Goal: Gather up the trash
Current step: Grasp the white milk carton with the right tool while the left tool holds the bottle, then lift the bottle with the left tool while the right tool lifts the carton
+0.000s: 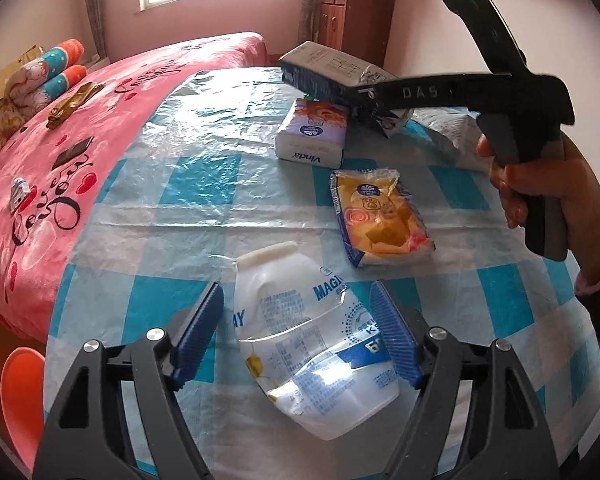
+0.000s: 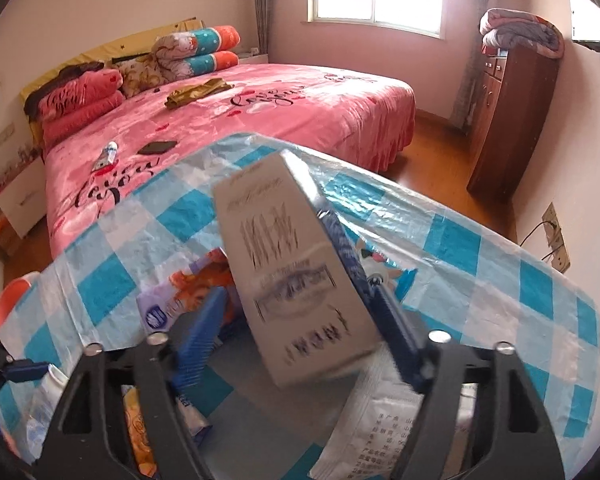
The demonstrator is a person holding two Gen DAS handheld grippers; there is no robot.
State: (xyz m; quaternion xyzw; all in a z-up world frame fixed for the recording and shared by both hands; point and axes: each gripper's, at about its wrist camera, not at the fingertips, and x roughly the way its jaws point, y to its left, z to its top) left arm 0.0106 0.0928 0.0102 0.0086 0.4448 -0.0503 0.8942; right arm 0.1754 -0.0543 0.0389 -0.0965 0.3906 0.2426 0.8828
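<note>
Readably: Vinda tissue pack [image 1: 311, 133]; left gripper [image 1: 298, 334] spread around MAGIC bottle [image 1: 312, 344].

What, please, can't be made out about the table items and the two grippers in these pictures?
- Right wrist view: the print on the carton is motion-blurred and unreadable; whether both fingers of the right gripper press it is unclear.
- Left wrist view: the bottle's base is hidden between the left gripper's arms.
- Right wrist view: the white packet is cut off by the bottom edge and gripper.
</note>
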